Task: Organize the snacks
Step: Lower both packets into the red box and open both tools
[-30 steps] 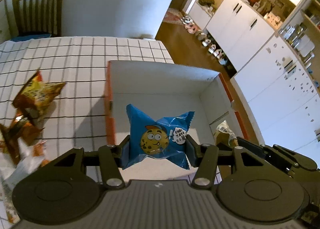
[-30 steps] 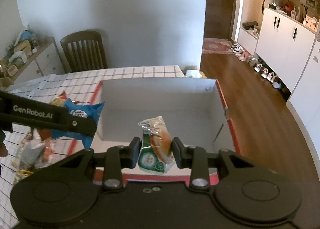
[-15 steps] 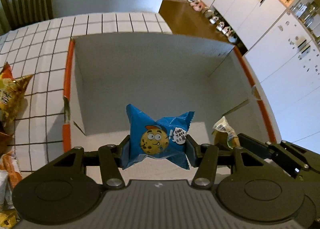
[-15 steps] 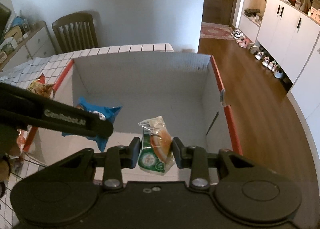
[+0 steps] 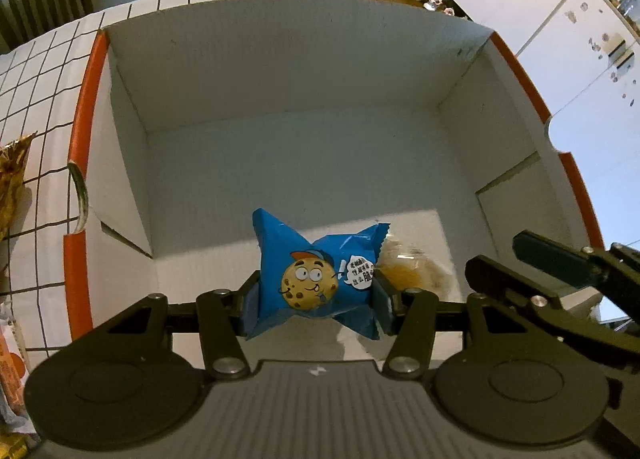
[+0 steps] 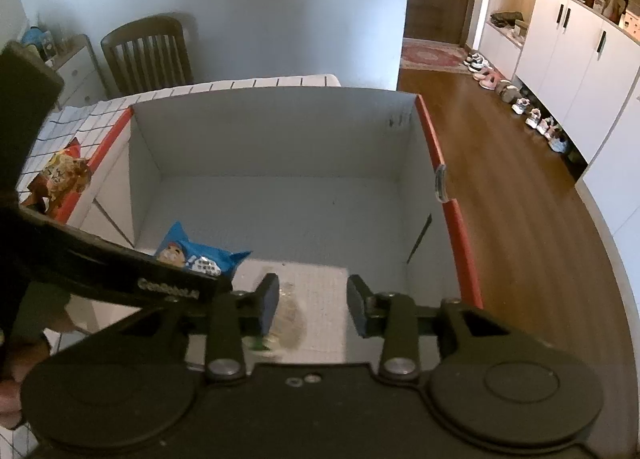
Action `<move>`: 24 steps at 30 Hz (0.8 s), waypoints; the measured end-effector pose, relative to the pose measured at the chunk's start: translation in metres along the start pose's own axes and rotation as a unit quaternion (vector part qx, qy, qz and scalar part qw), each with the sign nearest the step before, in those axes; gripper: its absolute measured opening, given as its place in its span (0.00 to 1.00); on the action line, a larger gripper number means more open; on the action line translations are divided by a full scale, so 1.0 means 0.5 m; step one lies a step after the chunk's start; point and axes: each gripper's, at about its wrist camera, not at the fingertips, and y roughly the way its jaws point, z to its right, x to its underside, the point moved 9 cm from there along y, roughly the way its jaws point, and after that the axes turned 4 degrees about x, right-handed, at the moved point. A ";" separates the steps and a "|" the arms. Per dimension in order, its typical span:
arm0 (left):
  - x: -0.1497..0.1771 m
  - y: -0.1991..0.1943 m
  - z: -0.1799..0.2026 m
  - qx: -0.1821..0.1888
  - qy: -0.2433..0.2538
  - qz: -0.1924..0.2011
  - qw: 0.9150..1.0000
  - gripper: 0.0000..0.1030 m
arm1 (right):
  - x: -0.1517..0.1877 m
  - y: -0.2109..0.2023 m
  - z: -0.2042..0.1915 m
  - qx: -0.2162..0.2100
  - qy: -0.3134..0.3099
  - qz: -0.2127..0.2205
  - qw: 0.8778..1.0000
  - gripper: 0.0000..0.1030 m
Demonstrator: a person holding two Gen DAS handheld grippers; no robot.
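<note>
Inside the open white box (image 5: 280,71) with the orange rim, the left gripper (image 5: 316,293) clamps a blue cookie packet (image 5: 316,279) by its sides, low over the floor of the box. Just beside it, the right gripper (image 6: 312,301) is spreading its jaws, and a clear-wrapped bun (image 6: 290,321) drops blurred from between them, no longer pinched. To finish the step well, the left hand would probably do best to lower the packet until it nearly rests on the cardboard, clear of the bun, and only then let go, so it lands flat rather than tumbling. The box holds nothing else that can be seen. More snack bags (image 6: 60,175) wait on the checked tablecloth (image 5: 36,71) outside its left wall.
</note>
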 end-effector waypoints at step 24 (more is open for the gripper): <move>0.037 -0.156 0.013 0.006 0.033 0.068 0.997 0.73 | 0.016 -0.120 -0.007 -0.002 0.021 0.049 0.999 0.80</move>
